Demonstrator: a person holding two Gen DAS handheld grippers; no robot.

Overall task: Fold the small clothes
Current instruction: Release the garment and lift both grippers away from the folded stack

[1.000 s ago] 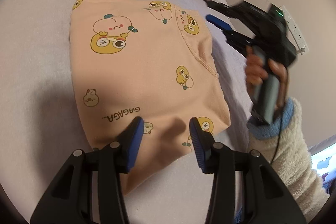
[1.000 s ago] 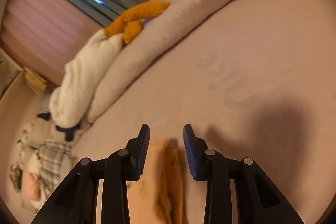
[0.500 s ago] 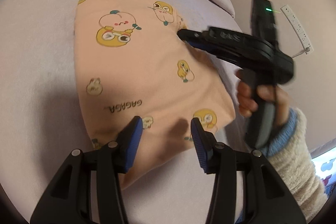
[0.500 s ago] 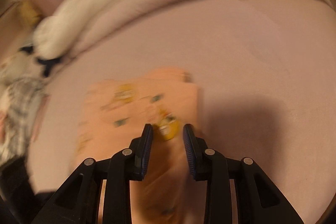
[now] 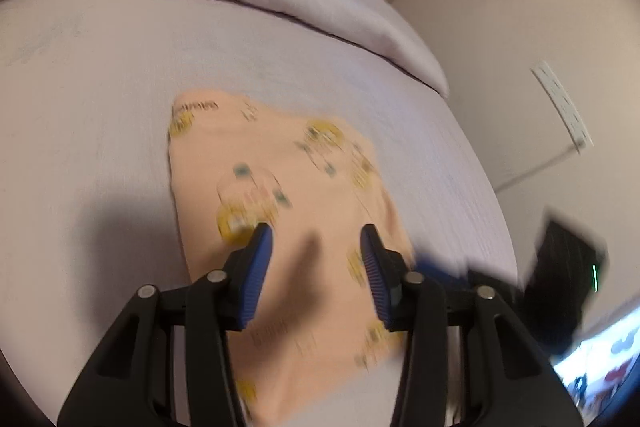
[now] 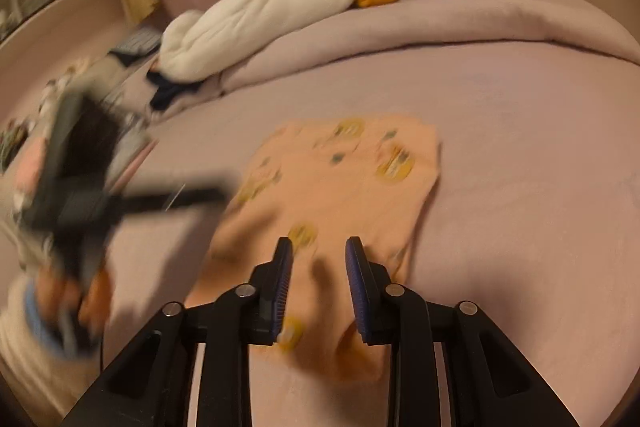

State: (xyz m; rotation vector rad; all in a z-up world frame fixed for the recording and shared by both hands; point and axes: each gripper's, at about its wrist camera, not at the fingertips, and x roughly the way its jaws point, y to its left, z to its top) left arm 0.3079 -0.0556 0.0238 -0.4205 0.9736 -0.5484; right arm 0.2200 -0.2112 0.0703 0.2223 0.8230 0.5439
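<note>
Both grippers have pulled back above the peach cartoon-print cotton garment [image 5: 304,227], folded flat on the lilac bed [image 5: 100,87]; left gripper [image 5: 316,263] fingers closing empty, right gripper [image 6: 318,275] fingers narrow, empty. Fold looks nearly finished.

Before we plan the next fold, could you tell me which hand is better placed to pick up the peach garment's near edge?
Probably right: the right tongs hang over the peach garment at its raised near edge. The left tongs, closing with nothing gripped, sit farther in, over its middle.

Garment [image 5: 304,227] print perhaps ducks, blurred
</note>
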